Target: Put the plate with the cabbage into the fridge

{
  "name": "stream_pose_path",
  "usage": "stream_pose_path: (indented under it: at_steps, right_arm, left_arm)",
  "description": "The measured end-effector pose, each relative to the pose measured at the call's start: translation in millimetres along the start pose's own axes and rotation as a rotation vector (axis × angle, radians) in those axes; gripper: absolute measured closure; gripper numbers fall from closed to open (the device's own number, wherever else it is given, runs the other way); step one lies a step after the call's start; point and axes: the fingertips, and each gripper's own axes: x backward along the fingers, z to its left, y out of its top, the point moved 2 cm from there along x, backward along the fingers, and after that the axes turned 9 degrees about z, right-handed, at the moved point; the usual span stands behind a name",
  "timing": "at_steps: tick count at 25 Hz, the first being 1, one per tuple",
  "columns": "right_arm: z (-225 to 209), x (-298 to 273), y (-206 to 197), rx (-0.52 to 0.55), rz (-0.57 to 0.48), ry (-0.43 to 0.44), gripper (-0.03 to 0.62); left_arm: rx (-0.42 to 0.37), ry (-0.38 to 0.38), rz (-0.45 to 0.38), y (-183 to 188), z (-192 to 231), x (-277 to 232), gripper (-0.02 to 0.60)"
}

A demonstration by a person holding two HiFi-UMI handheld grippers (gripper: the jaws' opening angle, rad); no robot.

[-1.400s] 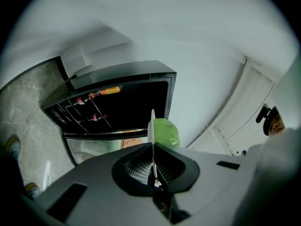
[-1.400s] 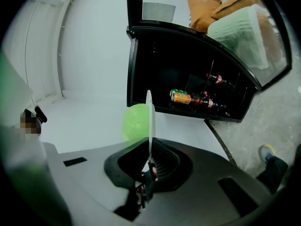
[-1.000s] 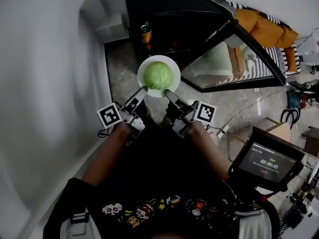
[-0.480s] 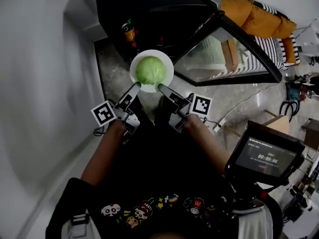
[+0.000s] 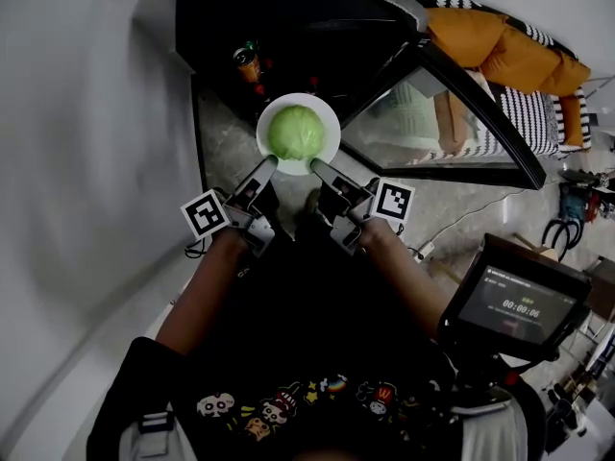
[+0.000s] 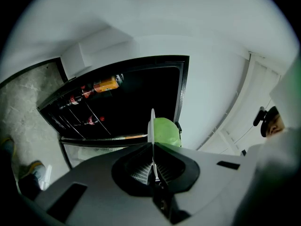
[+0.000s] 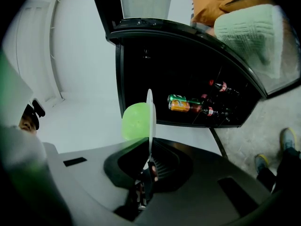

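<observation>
The left gripper [image 5: 268, 164] and right gripper [image 5: 318, 167] each pinch the near rim of the white plate [image 5: 332, 134]. The cabbage [image 5: 296, 133] sits on it, before the open fridge [image 5: 317, 27] (drink cans [image 5: 247, 61] inside).

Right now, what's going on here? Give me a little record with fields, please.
held item: white plate carrying a green cabbage
left gripper: fingers shut on the plate's rim
right gripper: fingers shut on the plate's rim
fridge: glass door open, drink cans inside
plate in fridge: not yet, held in front of the opening
</observation>
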Motion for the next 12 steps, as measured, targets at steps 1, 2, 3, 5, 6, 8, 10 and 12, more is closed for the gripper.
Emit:
stream_pose_path:
  at_steps: [1,2,3,5,6,8,10,12]
  right_arm:
    - [-0.5,-0.2,-0.3,-0.002,0.001,0.001,0.576]
    - [-0.9,-0.4,-0.4,-0.004,0.003,0.002,0.576]
    - [-1.2,-0.4,-0.3,-0.006,0.003,0.002,0.575]
    - [-1.6,0.4,0.2,-0.011,0.004,0.0,0.576]
    - [-1.9,1.1,0.2,-0.013,0.004,-0.001,0.576]
    - [-2.8,2.2,-0.1,-0.014,0.005,-0.005,0.575]
    - [-3.4,2.5,0.1,-0.015,0.006,-0.007,0.576]
    - [-3.0,2.8,0.7,-0.021,0.006,-0.007,0.575]
  left_arm:
    - [-0.004,0.001,0.0,0.1,0.2,0.4,0.572]
    - [-0.009,0.003,0.001,0.5,0.2,0.6,0.572]
    - [-0.012,0.004,0.002,0.8,0.0,0.4,0.572]
    - [-0.016,0.005,0.005,0.8,-0.4,-0.4,0.571]
    - [-0.014,0.006,0.006,0.4,-0.4,-0.8,0.572]
    - [-0.011,0.01,0.009,-0.4,0.0,-1.0,0.572]
    - [-0.013,0.019,0.011,-0.2,-0.1,-1.0,0.572]
    - [-0.016,0.027,0.012,0.2,-1.3,-1.6,0.571]
